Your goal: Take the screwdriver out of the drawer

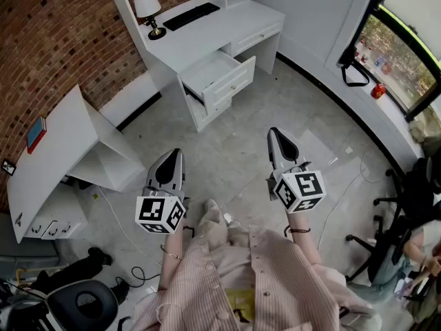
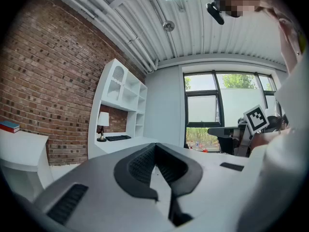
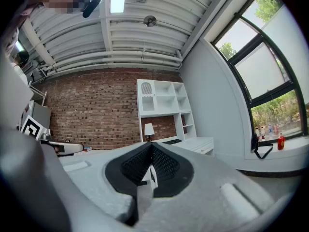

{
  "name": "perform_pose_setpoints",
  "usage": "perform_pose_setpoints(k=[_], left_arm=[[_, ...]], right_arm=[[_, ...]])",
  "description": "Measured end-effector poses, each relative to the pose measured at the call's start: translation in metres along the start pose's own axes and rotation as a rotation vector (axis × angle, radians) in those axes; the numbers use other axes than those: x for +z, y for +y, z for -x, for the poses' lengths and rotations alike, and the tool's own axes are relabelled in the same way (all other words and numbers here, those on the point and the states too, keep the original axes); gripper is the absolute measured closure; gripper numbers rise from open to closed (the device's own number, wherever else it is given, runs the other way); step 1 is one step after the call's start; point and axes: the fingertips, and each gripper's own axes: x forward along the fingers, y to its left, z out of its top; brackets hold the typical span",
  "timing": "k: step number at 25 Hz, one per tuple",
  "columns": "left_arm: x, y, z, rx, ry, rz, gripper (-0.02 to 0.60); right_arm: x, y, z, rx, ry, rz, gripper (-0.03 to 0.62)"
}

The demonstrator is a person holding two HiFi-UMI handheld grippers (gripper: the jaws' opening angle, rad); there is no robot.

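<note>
Head view. Grey tiled floor fills the centre, with a thin white cable lying on it at 8 o'clock. At 12 o'clock stands a white desk, its upper drawer pulled out. A lamp and a black keyboard rest on the desktop. At 9 o'clock, a white side table carries a red-and-blue book.

I see rough, matt brick on the wall, while the desk and drawer look like smooth white-painted board. The floor reads as pale stone-like tile with a faint sheen. The left gripper and right gripper are matt grey plastic with black textured pads, and the shirt is striped cloth.
</note>
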Motion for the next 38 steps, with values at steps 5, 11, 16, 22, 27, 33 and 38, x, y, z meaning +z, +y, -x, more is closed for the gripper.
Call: perform_pose_setpoints(k=[5, 11, 16, 22, 27, 33, 38], left_arm=[[0.0, -0.008, 0.001, 0.0, 0.003, 0.002, 0.581], [-0.001, -0.012, -0.009, -0.005, 0.005, 0.005, 0.581], [-0.005, -0.016, -0.024, -0.021, 0.016, 0.005, 0.581], [-0.014, -0.012, -0.051, -0.036, 0.037, 0.011, 0.581], [-0.021, 0.001, -0.083, -0.03, 0.035, 0.024, 0.581], [-0.027, 0.024, -0.13, -0.02, 0.051, 0.05, 0.581], [-0.029, 0.051, -0.171, -0.007, 0.077, 0.064, 0.581]], right_arm=[[0.002, -0.002, 0.006, 0.011, 0.003, 0.002, 0.589], [0.0, -0.009, 0.006, 0.021, -0.012, -0.001, 0.588], [-0.005, -0.021, 0.001, 0.007, -0.008, -0.009, 0.588], [-0.017, -0.039, -0.02, 0.012, 0.017, -0.022, 0.586], [-0.029, -0.052, -0.05, 0.026, 0.044, -0.031, 0.572], [-0.035, -0.073, -0.102, 0.036, 0.079, -0.025, 0.559], [-0.038, -0.091, -0.153, 0.039, 0.109, -0.035, 0.539]])
